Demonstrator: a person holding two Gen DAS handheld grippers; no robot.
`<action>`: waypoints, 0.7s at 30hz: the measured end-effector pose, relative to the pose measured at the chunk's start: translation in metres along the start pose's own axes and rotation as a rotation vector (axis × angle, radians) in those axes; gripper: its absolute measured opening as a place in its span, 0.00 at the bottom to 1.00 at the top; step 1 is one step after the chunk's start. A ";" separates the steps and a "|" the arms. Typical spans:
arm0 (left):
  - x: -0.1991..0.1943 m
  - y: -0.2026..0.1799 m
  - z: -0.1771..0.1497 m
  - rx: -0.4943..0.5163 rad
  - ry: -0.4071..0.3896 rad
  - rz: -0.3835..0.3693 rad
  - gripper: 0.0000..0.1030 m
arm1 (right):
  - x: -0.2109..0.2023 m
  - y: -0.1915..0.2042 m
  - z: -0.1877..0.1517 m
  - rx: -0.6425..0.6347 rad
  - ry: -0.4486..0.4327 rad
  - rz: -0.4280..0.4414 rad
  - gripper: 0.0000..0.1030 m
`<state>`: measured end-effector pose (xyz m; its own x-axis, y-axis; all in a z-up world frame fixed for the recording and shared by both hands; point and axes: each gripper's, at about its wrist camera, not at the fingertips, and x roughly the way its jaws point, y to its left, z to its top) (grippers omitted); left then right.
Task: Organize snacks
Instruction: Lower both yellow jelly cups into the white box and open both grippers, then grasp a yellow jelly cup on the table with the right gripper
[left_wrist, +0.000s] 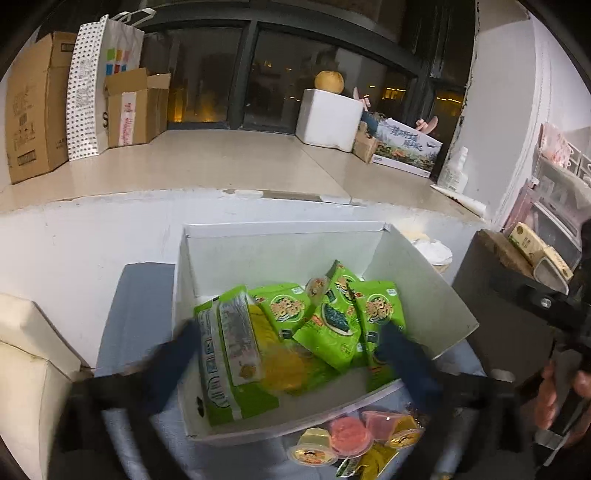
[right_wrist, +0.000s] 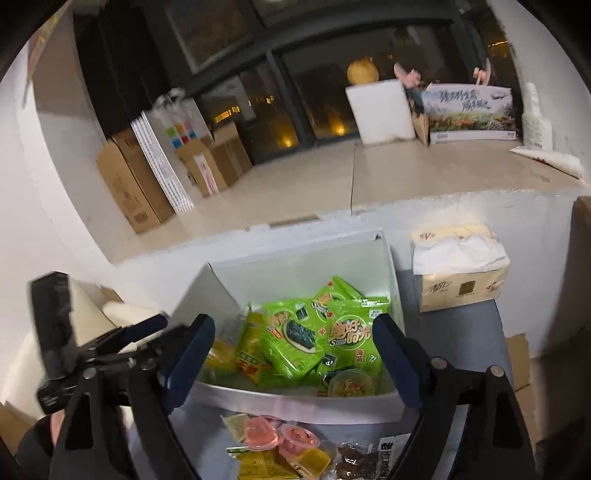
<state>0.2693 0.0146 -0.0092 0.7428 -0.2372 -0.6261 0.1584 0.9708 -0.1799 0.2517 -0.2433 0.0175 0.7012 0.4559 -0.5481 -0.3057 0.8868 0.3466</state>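
A white cardboard box (left_wrist: 207, 258) (right_wrist: 321, 400) holds several green seaweed snack packs (left_wrist: 332, 325) (right_wrist: 295, 343), a yellow pack (left_wrist: 284, 365) and a jelly cup (right_wrist: 351, 384). A green pack (left_wrist: 229, 350) lies tilted at the box's left side between the fingers of my left gripper (left_wrist: 291, 354), which is open over the box. My right gripper (right_wrist: 295, 354) is open and empty above the box's near edge. Loose snacks lie in front of the box: pink jelly cups (left_wrist: 347, 432) (right_wrist: 291, 439) and yellow packets (right_wrist: 273, 463).
A tissue pack (right_wrist: 458, 273) sits right of the box on the grey table. A cream cushion (left_wrist: 26, 354) lies at the left. Cardboard boxes (left_wrist: 33, 107), a paper bag (left_wrist: 99, 81) and a white foam box (left_wrist: 328, 118) stand on the window ledge behind.
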 end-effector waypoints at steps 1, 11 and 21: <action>-0.001 -0.001 0.000 0.005 0.005 0.007 1.00 | -0.004 -0.001 -0.001 -0.004 0.000 -0.004 0.88; -0.047 -0.016 -0.025 0.035 -0.025 -0.034 1.00 | -0.092 -0.001 -0.054 -0.097 0.015 -0.002 0.89; -0.116 -0.032 -0.134 -0.019 -0.034 -0.062 1.00 | -0.120 0.000 -0.172 -0.057 0.088 -0.149 0.89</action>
<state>0.0908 0.0066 -0.0326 0.7535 -0.2957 -0.5872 0.1931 0.9533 -0.2322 0.0570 -0.2854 -0.0474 0.6834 0.3220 -0.6552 -0.2403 0.9467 0.2146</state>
